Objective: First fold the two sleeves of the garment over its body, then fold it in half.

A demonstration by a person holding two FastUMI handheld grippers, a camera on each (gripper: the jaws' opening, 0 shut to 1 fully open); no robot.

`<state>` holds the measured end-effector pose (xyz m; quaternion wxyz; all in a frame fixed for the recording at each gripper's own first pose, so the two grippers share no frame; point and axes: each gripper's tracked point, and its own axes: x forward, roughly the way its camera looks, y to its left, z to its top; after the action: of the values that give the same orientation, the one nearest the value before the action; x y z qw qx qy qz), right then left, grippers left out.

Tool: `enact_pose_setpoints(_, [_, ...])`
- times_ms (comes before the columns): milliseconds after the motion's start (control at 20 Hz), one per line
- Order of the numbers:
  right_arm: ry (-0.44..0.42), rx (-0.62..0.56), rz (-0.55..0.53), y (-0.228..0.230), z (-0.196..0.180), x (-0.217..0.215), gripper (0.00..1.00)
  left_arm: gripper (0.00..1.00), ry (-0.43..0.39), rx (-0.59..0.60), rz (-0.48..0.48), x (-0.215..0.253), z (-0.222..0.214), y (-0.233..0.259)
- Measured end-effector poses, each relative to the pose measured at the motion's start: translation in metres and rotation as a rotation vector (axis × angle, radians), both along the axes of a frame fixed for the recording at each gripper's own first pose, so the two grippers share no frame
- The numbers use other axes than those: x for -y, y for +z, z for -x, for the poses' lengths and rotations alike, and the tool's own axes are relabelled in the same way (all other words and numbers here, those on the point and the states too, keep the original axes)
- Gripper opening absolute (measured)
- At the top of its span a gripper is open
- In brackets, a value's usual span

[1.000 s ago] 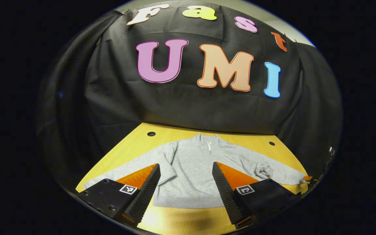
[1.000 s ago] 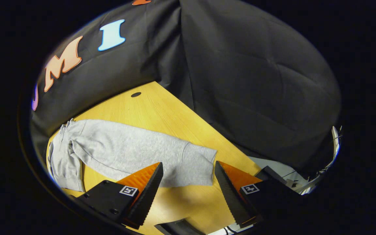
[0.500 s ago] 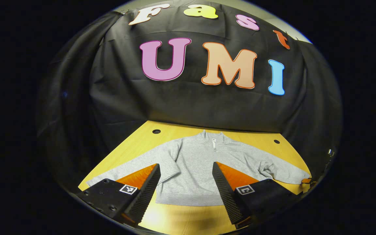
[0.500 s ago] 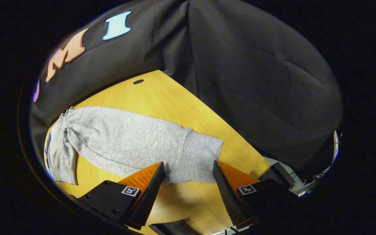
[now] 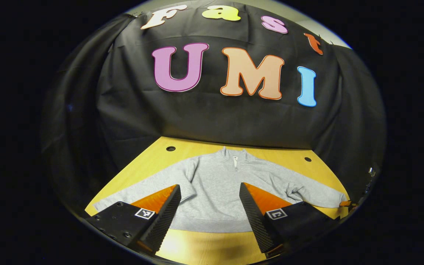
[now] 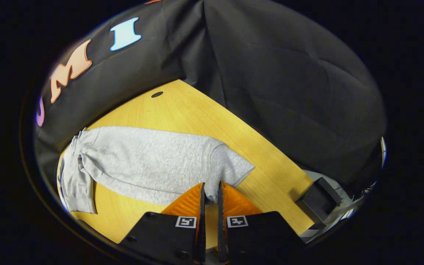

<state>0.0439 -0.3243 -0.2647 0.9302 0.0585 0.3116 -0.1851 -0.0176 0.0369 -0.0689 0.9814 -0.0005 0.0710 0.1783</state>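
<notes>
A grey zip-neck sweatshirt (image 5: pixel 212 184) lies flat on the yellow wooden table (image 5: pixel 204 246), collar toward the wall, both sleeves spread out to the sides. My left gripper (image 5: pixel 210 187) hovers open over the near hem with nothing between its fingers. In the right gripper view the sweatshirt's right sleeve (image 6: pixel 153 162) stretches across the table (image 6: pixel 182 110). My right gripper (image 6: pixel 211 186) is shut on the near edge of the sleeve's cuff (image 6: pixel 230 169), with grey fabric pinched between the fingers.
Black cloth walls close in the table at the back and on both sides. Round holes sit in the tabletop near the far corners (image 5: pixel 170 148) (image 5: pixel 307 159). A dark box (image 6: pixel 318 200) stands past the table's edge to the right of my right gripper.
My right gripper moved forward to the cuff and went from open to shut on it. The left gripper stayed open and barely shifted.
</notes>
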Motion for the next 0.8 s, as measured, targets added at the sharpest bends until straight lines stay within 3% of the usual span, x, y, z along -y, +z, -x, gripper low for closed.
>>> enact_pose_setpoints(50, [0.005,-0.004,0.015,0.002,0.000,0.000,0.10,0.93,0.001,0.000,0.002,0.000,-0.001,-0.002])
enact_pose_setpoints(450, [-0.011,0.079,0.046,0.044,0.009,-0.025,0.10,0.93,-0.010,0.004,0.020,-0.011,-0.003,-0.004])
enact_pose_setpoints(800, [-0.006,0.178,0.062,0.101,0.023,-0.089,0.10,0.93,-0.087,-0.011,0.000,-0.039,-0.010,0.003])
